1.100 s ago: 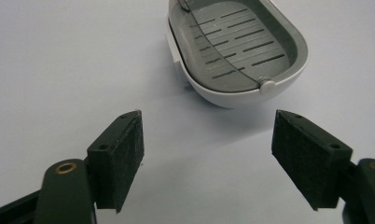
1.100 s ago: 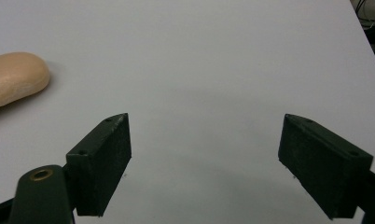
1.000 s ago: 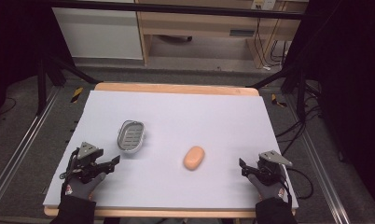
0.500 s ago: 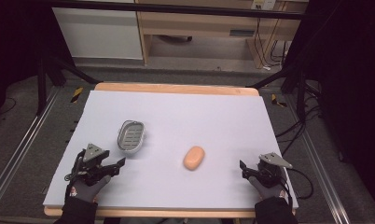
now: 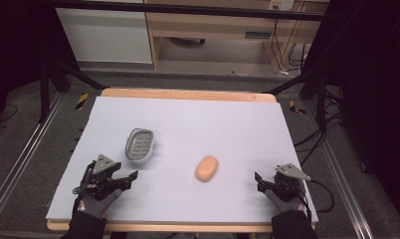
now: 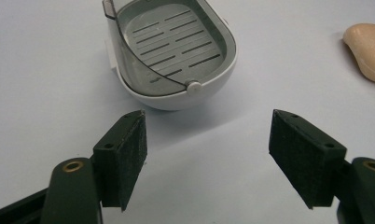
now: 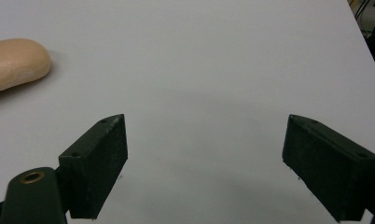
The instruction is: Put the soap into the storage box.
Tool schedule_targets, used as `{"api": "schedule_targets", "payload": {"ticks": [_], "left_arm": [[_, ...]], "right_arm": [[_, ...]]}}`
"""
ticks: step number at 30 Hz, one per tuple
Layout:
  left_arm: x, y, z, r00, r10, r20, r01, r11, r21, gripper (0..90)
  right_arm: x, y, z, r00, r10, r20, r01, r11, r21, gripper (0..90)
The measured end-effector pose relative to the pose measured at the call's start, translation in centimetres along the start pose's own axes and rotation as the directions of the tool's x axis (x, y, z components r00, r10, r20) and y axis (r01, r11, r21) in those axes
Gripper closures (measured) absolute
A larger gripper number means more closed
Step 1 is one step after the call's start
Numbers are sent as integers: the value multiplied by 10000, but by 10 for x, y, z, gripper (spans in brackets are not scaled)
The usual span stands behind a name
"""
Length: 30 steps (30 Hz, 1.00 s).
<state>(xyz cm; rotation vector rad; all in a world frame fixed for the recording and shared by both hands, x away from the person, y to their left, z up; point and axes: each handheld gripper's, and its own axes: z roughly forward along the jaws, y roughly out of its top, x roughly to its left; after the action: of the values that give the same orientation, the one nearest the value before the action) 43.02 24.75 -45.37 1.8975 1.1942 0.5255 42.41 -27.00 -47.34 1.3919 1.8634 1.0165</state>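
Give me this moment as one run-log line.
left gripper: open, facing soap dish | right gripper: open, holding nothing | soap: on table, untouched

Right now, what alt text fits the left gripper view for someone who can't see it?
The left gripper, its two black jaws wide open, points at an empty grey-and-white soap dish on a white table. A peach soap bar lies at the right edge.

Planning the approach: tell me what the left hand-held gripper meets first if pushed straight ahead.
Most likely the soap dish, dead ahead of the open left hand-held gripper; bare table lies between them.
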Motion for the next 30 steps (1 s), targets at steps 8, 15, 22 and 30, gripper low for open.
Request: {"api": "schedule_targets", "payload": {"ticks": [8, 15, 22, 30], "left_arm": [[-8, 2, 1, 9999, 19, 114, -19, 10000, 1, 267], [-16, 3, 1, 9993, 201, 304, -202, 9998, 19, 260], [-24, 6, 4, 9983, 439, 382, -443, 9990, 96, 257], [-36, 11, 8, 9968, 585, 545, -589, 9983, 52, 254]], "right_arm": [[1, -1, 1, 10000, -58, 18, 58, 9999, 137, 133], [3, -1, 2, 10000, -99, -5, 99, 9998, 177, 125], [3, 0, 2, 9999, -152, 34, 151, 9998, 135, 116], [5, 0, 2, 9999, -155, -57, 156, 9998, 113, 113]]}}
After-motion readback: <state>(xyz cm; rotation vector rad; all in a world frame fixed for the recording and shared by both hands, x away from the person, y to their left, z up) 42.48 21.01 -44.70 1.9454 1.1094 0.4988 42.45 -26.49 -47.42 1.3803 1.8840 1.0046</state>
